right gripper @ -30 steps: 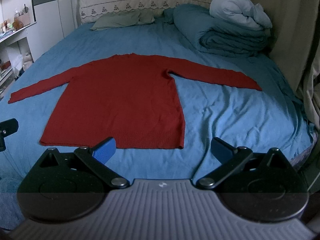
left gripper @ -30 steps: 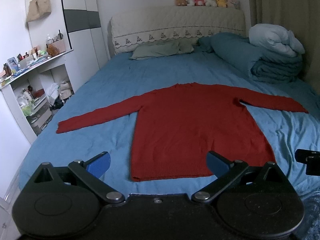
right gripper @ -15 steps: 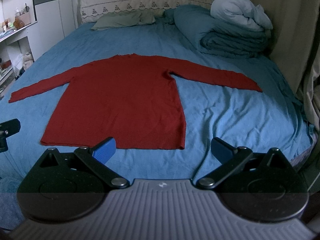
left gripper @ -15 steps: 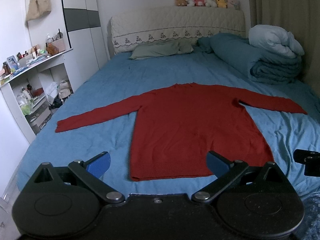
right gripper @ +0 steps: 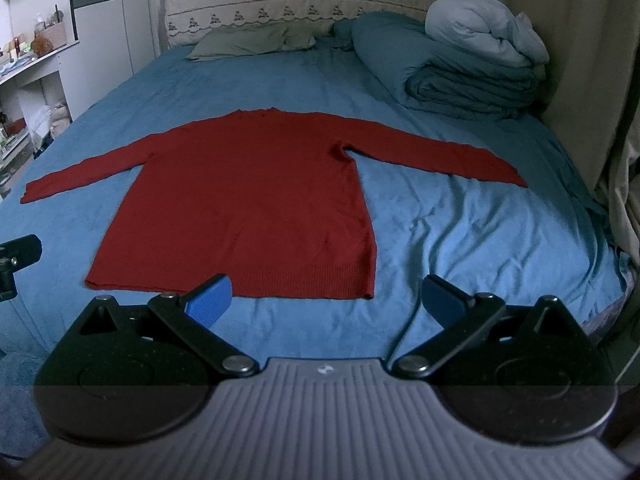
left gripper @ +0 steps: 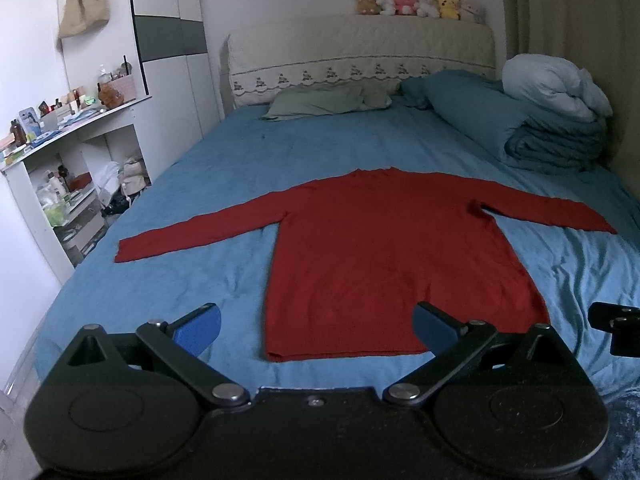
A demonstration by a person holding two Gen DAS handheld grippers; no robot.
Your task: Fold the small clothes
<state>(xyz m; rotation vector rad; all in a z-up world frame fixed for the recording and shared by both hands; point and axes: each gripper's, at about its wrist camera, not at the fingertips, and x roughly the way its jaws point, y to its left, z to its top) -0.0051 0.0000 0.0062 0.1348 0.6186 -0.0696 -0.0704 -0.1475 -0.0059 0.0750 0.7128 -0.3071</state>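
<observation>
A red long-sleeved sweater [left gripper: 392,256] lies flat on the blue bed sheet, both sleeves spread out sideways, hem toward me. It also shows in the right wrist view [right gripper: 248,204]. My left gripper [left gripper: 316,330] is open and empty, held above the foot of the bed just short of the hem's left part. My right gripper [right gripper: 326,300] is open and empty, held just short of the hem's right corner. A part of the right gripper shows at the left wrist view's right edge [left gripper: 616,328].
A folded teal duvet with a pale quilt on top [left gripper: 540,120] lies at the back right. A green pillow [left gripper: 324,100] lies by the headboard. A cluttered white shelf [left gripper: 60,168] stands left of the bed. Curtains [right gripper: 600,80] hang on the right.
Both grippers have moved slightly forward toward the sweater's hem. The sweater has not moved. Both stay open.
</observation>
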